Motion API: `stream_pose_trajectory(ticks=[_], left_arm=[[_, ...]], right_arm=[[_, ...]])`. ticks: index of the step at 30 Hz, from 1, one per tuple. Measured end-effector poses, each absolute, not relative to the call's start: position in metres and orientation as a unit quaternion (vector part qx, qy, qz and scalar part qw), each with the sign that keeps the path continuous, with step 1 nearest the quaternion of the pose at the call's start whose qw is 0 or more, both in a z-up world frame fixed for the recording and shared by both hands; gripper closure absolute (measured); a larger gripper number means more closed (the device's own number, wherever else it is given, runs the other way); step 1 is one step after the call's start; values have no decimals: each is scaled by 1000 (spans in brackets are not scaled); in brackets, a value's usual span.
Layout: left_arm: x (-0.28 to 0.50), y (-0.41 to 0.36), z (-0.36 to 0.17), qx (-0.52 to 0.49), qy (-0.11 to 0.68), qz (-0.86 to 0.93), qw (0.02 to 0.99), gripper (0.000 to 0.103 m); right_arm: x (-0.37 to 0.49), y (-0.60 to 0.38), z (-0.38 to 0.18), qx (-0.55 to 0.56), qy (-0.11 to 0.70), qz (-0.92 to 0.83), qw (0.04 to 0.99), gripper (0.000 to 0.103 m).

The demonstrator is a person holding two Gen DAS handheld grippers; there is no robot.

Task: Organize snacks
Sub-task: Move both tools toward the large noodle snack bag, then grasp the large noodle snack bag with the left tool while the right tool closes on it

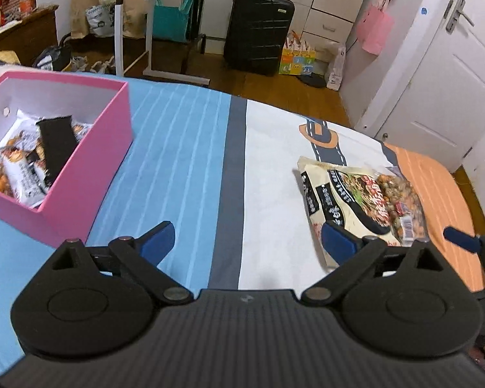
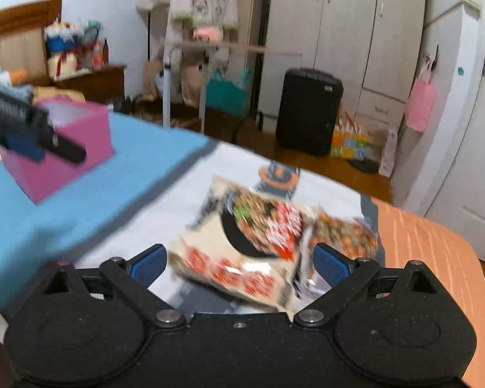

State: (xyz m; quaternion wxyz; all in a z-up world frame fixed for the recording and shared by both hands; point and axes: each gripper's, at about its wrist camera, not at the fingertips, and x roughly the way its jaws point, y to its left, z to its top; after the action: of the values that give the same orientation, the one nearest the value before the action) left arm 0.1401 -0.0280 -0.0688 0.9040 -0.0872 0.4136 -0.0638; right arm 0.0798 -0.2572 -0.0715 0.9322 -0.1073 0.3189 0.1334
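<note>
Meanwhile both claws stood apart: the left claw (image 1: 247,242) over the bed (image 1: 184,148), the right claw (image 2: 239,263) straddling the snack bag (image 2: 242,252).

Both wrist cameras are looking forward over the bed (image 1: 184,148) toward the wardrobe wall — the left one sitting higher, the right one hanging close above the snack bag (image 2: 252,245). Both are sharing the pink box (image 1: 90,168) at 10 o'clock and the suitcase (image 2: 307,110) at 12.

A cream snack bag (image 1: 362,200) printed with nuts and black labels lies flat on the bed's white patch. Well apart on the blue stripes sits an open pink box (image 1: 90,161), already holding small white snack packets (image 1: 19,161) (one dark).
</note>
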Motion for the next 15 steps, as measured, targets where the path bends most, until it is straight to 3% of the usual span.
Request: stream_pose_trajectory(ticks=[5, 15], left_arm=[[160, -55, -79, -82, 395, -76, 912, 5], [214, -117, -138, -112, 451, -144, 874, 5]], right_arm=[[94, -276, -102, -102, 351, 158, 917, 4], [122, -267, -124, -173, 328, 205, 906, 5]])
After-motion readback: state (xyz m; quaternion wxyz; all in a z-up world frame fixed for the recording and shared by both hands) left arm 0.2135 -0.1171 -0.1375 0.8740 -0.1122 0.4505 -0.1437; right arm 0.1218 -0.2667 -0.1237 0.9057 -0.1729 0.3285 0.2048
